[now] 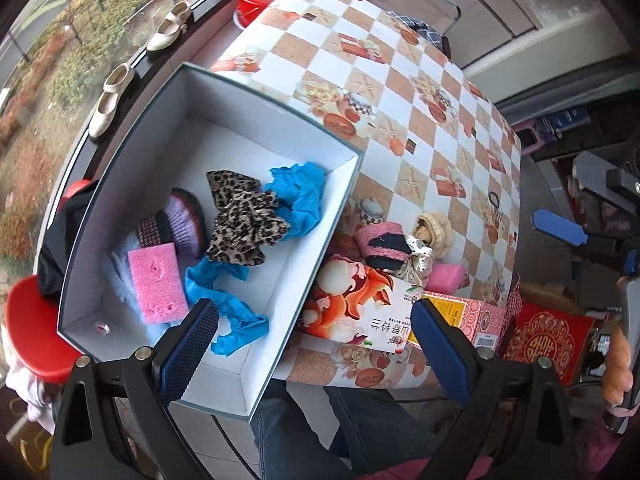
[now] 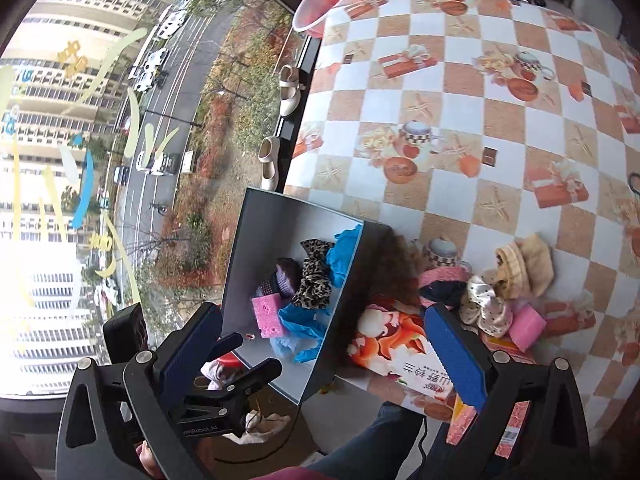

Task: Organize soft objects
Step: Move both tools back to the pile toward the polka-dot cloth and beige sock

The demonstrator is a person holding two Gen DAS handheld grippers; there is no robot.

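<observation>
Both grippers, left [image 1: 314, 344] and right [image 2: 324, 354], hang open and empty over the white box [image 1: 280, 128] holding a leopard scrunchie [image 1: 244, 220], crumpled blue cloth [image 1: 298, 196] and pink sponge [image 1: 158, 282].

Right wrist view: the right gripper [image 2: 324, 344], jaws spread wide and holding nothing, frames an open grey box [image 2: 276, 216] that overhangs the near edge of the checked tablecloth [image 2: 500, 160]. The box holds a pink sponge [image 2: 269, 316], blue crumpled fabric [image 2: 304, 328], a leopard-print scrunchie [image 2: 314, 280] and a purple knitted item [image 2: 286, 278]. To its right, on printed cartons [image 2: 400, 344], lie a polka-dot scrunchie [image 2: 486, 308], a beige knit piece [image 2: 524, 266] and a second pink sponge [image 2: 528, 326]; the left gripper [image 2: 224, 376] shows at lower left.
</observation>
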